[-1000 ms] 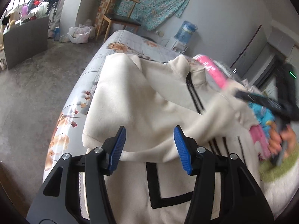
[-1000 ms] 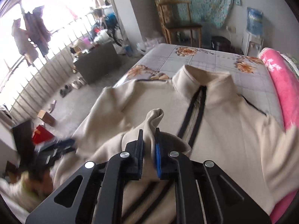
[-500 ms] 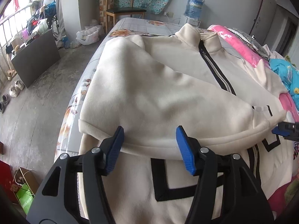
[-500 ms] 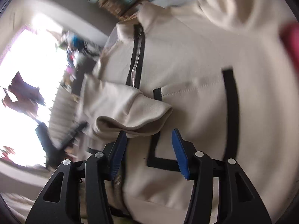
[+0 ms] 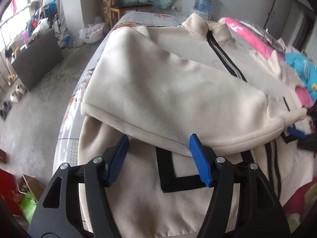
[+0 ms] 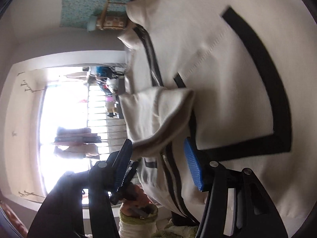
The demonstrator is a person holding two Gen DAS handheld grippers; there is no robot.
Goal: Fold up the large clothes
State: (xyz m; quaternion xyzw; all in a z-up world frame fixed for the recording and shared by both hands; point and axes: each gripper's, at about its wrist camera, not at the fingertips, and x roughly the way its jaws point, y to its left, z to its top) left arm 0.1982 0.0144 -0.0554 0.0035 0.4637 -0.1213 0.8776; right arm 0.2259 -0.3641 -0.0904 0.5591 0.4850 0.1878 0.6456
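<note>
A large cream zip jacket (image 5: 174,83) with black trim lies on the bed, front up. One sleeve (image 5: 168,107) is folded across its chest. My left gripper (image 5: 158,158) is open and empty, just in front of the folded sleeve's edge, over a black pocket outline (image 5: 178,182). In the right wrist view the camera is rolled sideways; the jacket (image 6: 227,69) fills the right side and the sleeve cuff (image 6: 162,119) lies just ahead of my right gripper (image 6: 158,164), which is open and empty.
The bed has a grey floral sheet (image 5: 69,119). Pink (image 5: 251,39) and blue (image 5: 301,67) bedding lies along the jacket's right side. A wooden chair (image 5: 128,6) stands beyond the bed. A dark cabinet (image 5: 37,57) and shoes are on the concrete floor at left.
My right gripper has opened and let go of the sleeve cuff, laid the sleeve across the jacket, and rolled sideways. My left gripper stays open and has drawn slightly nearer the sleeve edge.
</note>
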